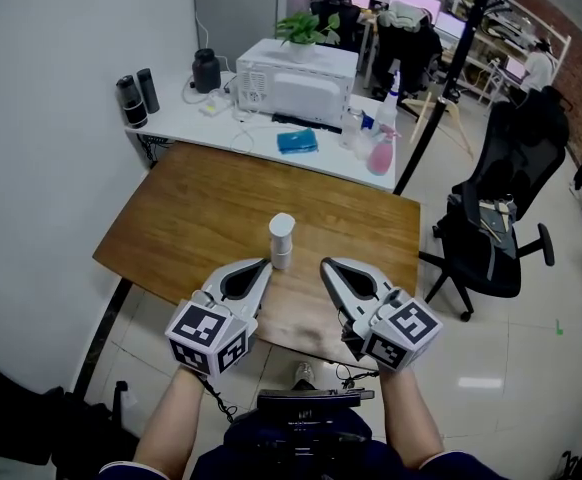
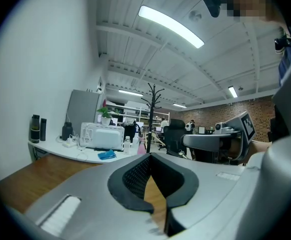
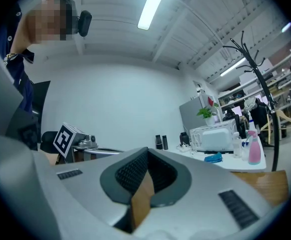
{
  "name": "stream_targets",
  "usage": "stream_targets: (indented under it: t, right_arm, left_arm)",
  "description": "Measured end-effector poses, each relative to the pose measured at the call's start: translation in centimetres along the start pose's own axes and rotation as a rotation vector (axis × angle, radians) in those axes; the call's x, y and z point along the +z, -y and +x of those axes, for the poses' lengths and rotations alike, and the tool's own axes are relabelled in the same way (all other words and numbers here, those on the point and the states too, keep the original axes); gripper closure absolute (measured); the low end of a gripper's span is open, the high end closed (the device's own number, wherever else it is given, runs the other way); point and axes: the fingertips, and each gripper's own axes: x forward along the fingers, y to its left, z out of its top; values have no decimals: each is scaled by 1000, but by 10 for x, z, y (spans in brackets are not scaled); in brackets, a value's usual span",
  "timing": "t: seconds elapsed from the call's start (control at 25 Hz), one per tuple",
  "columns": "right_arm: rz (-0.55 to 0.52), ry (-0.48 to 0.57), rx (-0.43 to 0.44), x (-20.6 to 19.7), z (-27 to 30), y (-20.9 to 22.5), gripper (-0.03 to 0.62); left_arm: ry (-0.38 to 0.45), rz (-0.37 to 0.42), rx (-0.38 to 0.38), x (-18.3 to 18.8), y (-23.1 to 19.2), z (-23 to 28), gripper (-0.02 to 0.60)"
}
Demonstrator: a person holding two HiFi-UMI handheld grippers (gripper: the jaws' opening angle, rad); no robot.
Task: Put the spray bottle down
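Left hand-held gripper (image 1: 264, 265) beside spray bottle (image 1: 282, 240)

White bottle (image 1: 282, 240): one. Pink spray bottle (image 1: 381, 154): one. Black flasks (image 1: 131, 102): two. Microwave (image 1: 297, 84): one.

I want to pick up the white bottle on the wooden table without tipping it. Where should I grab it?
Grab the white bottle around its body, below the cap, coming in level from the near side. It stands upright, tall and round, so pinching across its sides likely holds best. The right gripper is nearby but shut: open it first.
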Motion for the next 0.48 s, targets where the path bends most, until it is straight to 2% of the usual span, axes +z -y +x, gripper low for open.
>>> stream_targets:
  t: [0.48]
  right_arm:
    - [-9,-4,13,0,8,-6,594]
  left_arm:
    - [-5,10,7,0,-6,-3,577]
